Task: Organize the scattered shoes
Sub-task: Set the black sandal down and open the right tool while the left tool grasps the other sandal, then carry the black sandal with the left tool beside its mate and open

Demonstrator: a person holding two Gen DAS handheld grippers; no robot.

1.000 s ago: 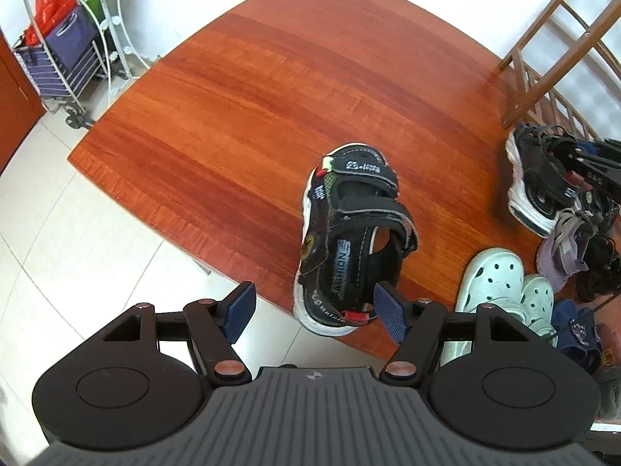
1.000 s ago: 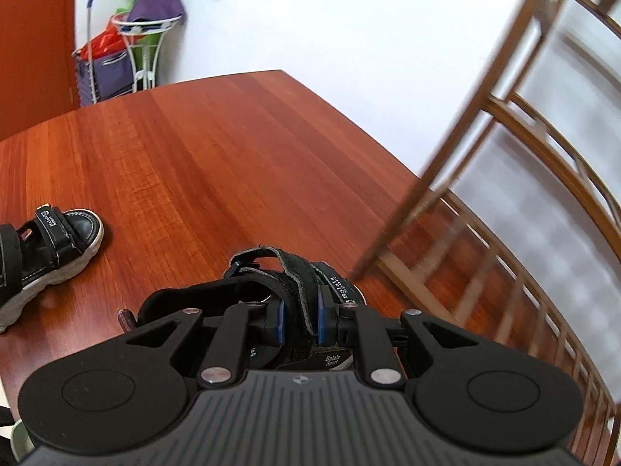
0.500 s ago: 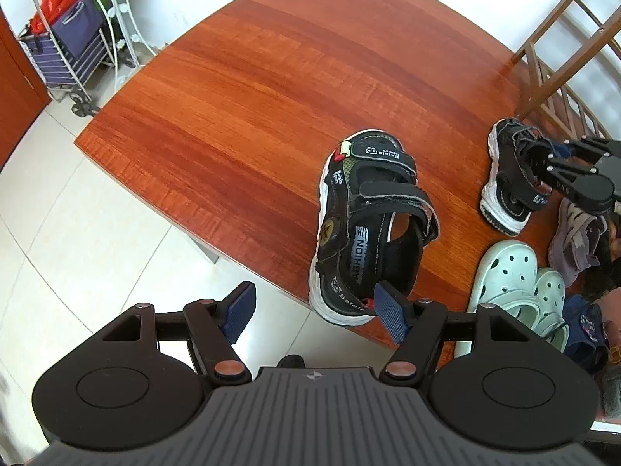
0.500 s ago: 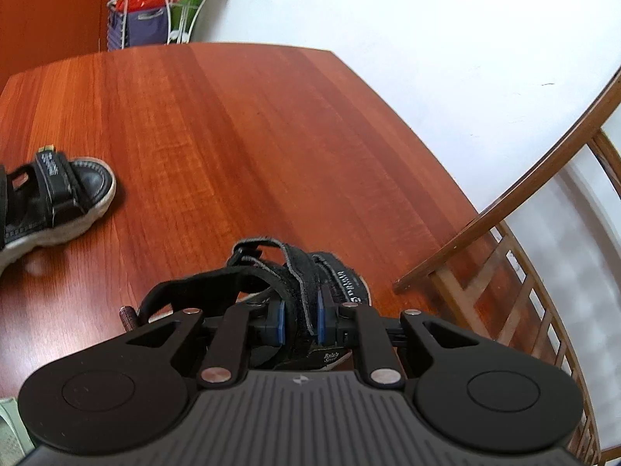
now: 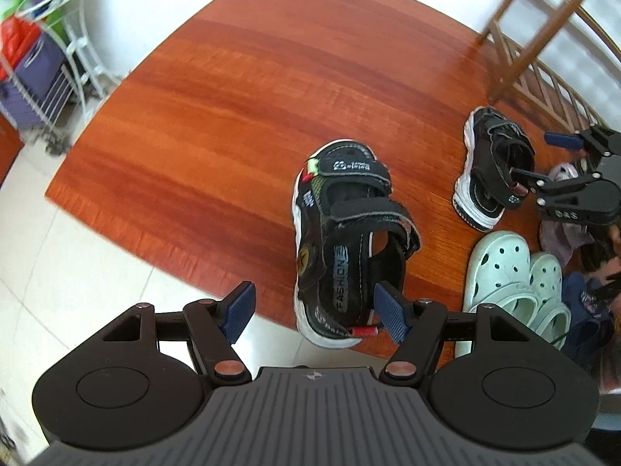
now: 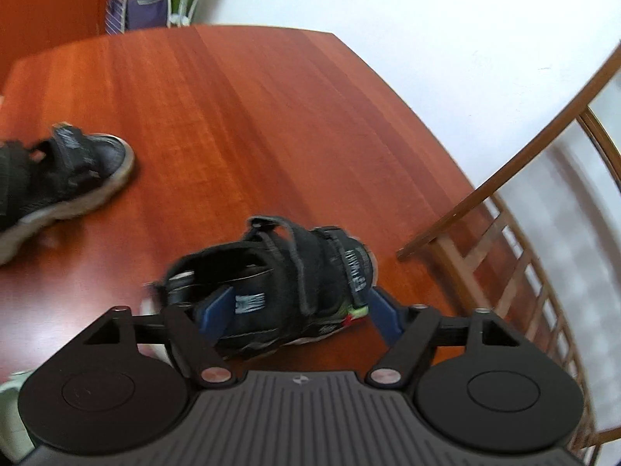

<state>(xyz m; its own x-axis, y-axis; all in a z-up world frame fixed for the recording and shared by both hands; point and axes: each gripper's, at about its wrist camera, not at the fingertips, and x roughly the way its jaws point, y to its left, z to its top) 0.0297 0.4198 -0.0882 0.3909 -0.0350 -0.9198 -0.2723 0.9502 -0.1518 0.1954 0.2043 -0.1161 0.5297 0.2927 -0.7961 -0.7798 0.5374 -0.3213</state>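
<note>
- Right tool point(image 6: 299, 310) points down at a reddish wooden surface point(image 6: 240, 116); its jaws are opening, with a black strapped sandal point(image 6: 295, 272) lying between the blue pads, which no longer press on it.
- That sandal rests on the surface near the back of a wooden chair point(image 6: 516, 240), toe pointing away from the camera.
- Left tool point(image 5: 314, 306) hangs open above the surface's near edge, gripping nothing.
- A second black sandal point(image 5: 349, 240) with a white sole lies ahead of the left tool; its heel reaches the surface's edge, just beside the right-hand pad. Whether pad and heel touch cannot be told.
- Seen from the left wrist view, the two sandals lie apart, both toes pointing the same way.
- A pair of pale green clogs point(image 5: 516, 283) sits to the right of the second sandal, just in front of the first, beside a heap of dark and purple shoes point(image 5: 582, 256).
- A wire cart point(image 5: 35, 62) with purple and red bags stands on the tiled floor point(image 5: 58, 272) beyond the surface's far corner.
</note>
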